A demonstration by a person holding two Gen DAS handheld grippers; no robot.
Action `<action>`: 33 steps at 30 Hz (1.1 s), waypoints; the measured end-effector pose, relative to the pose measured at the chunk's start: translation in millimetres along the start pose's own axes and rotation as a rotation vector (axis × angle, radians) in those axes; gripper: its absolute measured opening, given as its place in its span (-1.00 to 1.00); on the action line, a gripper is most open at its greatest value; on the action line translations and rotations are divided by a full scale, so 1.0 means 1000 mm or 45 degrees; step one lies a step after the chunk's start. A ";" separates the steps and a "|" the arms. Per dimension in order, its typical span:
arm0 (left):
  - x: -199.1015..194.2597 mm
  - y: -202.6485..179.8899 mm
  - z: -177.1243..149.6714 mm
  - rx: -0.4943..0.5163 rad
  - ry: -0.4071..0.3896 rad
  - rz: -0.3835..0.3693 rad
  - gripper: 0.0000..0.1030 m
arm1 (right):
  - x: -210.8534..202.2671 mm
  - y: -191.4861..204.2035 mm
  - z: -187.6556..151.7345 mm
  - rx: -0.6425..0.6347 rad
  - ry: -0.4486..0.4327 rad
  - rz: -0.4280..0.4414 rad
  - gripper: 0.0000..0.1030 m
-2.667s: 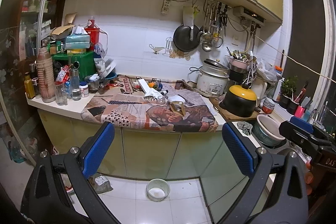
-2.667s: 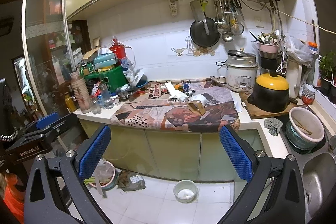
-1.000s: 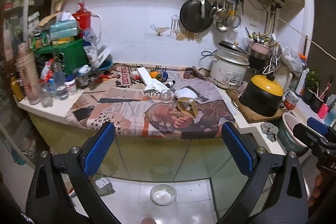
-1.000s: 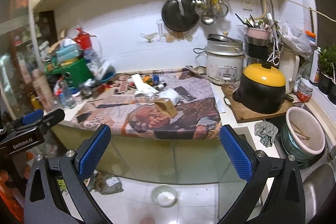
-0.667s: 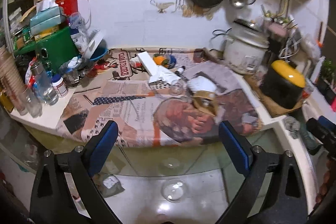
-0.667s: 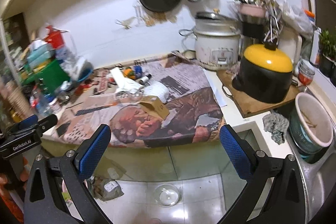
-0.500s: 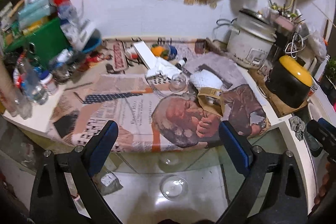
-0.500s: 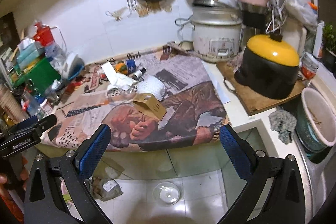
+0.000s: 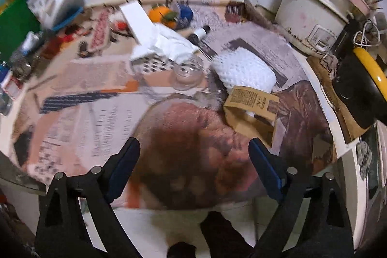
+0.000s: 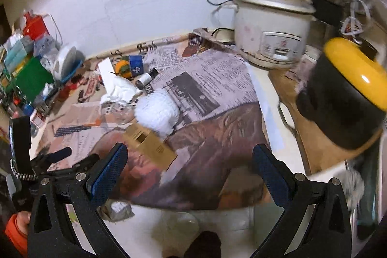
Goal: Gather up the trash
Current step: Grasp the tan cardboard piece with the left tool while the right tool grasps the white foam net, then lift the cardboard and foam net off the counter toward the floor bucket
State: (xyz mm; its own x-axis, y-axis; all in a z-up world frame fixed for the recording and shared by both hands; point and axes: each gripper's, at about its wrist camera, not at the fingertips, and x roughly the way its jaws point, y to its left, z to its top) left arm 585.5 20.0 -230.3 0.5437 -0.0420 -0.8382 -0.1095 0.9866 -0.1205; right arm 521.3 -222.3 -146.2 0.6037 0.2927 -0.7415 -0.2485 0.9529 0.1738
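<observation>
The left gripper hangs over the near edge of a counter spread with newspaper, its blue-padded jaws wide apart with nothing between them, though they have just been closing a little. The right gripper is likewise spread wide and empty above the same newspaper.

The trash lies ahead of both claws. One brown cardboard box, open and lying on its side, sits just beyond the left gripper's right finger; in the right wrist view the same box is just past the left finger. Nothing can be made out inside it. Directly behind the box rests one white foam netting bundle, touching it. To the left of that, straight ahead of the left claw, one small clear glass jar appears empty. Further out lies one crumpled white paper, with a flat white carton beside it, one orange fruit and one small dark bottle with a white cap.

Far right of the claws stand two cooking vessels: one white rice cooker with its lid closed, and one black pot with a yellow lid on a wooden board; what they contain is hidden. In the right wrist view, the left gripper shows at the lower left, held by a hand.
</observation>
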 end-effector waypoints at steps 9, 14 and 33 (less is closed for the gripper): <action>0.063 -0.017 0.021 -0.144 0.111 -0.112 0.09 | 0.092 -0.017 0.043 -0.063 0.194 0.204 0.56; 0.074 -0.021 0.023 -0.217 0.111 -0.173 -0.26 | 0.130 -0.007 0.049 -0.119 0.296 0.318 0.29; 0.032 0.010 0.014 -0.347 -0.004 -0.040 -1.00 | 0.165 0.010 0.048 -0.129 0.379 0.465 -0.50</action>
State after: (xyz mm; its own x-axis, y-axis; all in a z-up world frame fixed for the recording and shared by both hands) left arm 613.0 31.1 -251.1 0.5529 -0.0711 -0.8302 -0.3123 0.9060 -0.2856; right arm 654.6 -160.7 -235.7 0.2234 0.5575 -0.7996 -0.4858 0.7749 0.4045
